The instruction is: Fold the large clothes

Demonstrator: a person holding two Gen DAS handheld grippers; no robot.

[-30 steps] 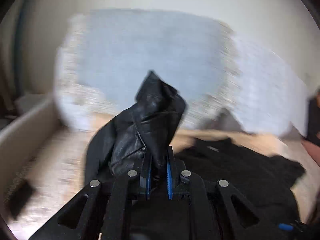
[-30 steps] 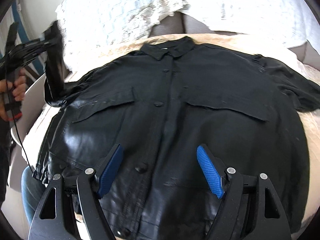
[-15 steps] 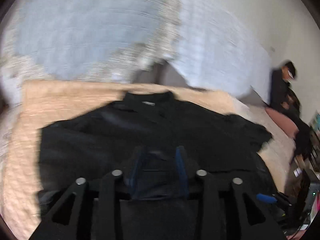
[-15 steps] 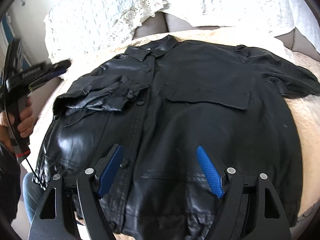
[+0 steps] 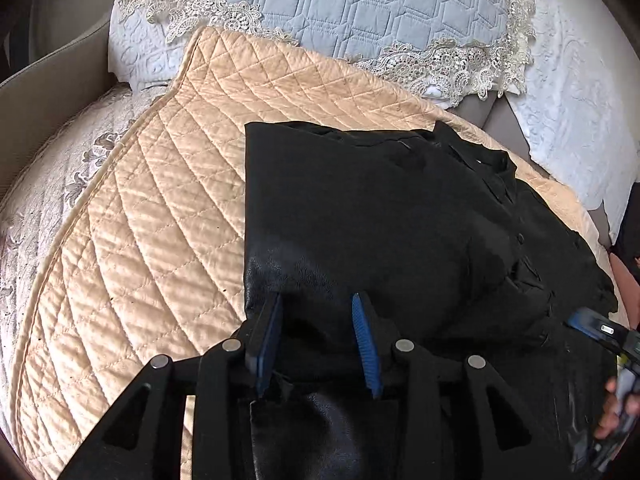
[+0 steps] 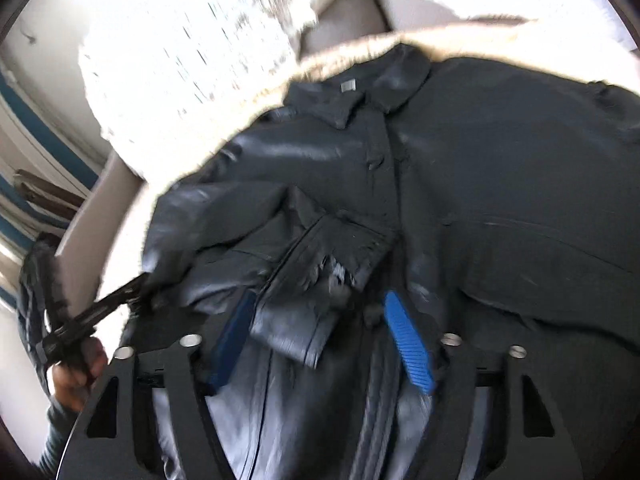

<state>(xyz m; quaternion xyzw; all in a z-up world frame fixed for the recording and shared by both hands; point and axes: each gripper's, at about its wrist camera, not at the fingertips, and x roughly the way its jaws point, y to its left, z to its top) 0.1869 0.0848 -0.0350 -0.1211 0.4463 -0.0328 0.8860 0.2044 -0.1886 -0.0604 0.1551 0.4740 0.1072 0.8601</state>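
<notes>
Along the left edge of the bed, in the left wrist view, a pale patterned bedspread [image 5: 44, 200] shows beside the peach quilted cover [image 5: 160, 216] that carries everything else. At the head of the bed a blue-grey quilted pillow [image 5: 360, 8] with lace trim leans behind the cover, and a white textured pillow [image 5: 580, 100] sits toward the right corner.

The black shirt [image 5: 380, 208] lies spread on the peach cover, its left side folded inward so that a straight vertical edge runs down the cover's middle. Its collar [image 5: 480, 152] points toward the pillows.

The left gripper [image 5: 318, 334] hangs low over the shirt's folded left edge, near the foot of the bed. Its blue pads stand partly apart, with black fabric lying under and between them; neither pad visibly presses on the cloth.

In the right wrist view, blurred by motion, the shirt's folded sleeve [image 6: 320, 264] lies bunched across the button placket. The right gripper [image 6: 320, 340] is over that bundle with its jaws closing; the sleeve's cuff sits between the blue pads, which have not pinched it. At this view's left edge, a hand [image 6: 78, 376] grips the handle of the other tool, whose tips reach the shirt's edge.
</notes>
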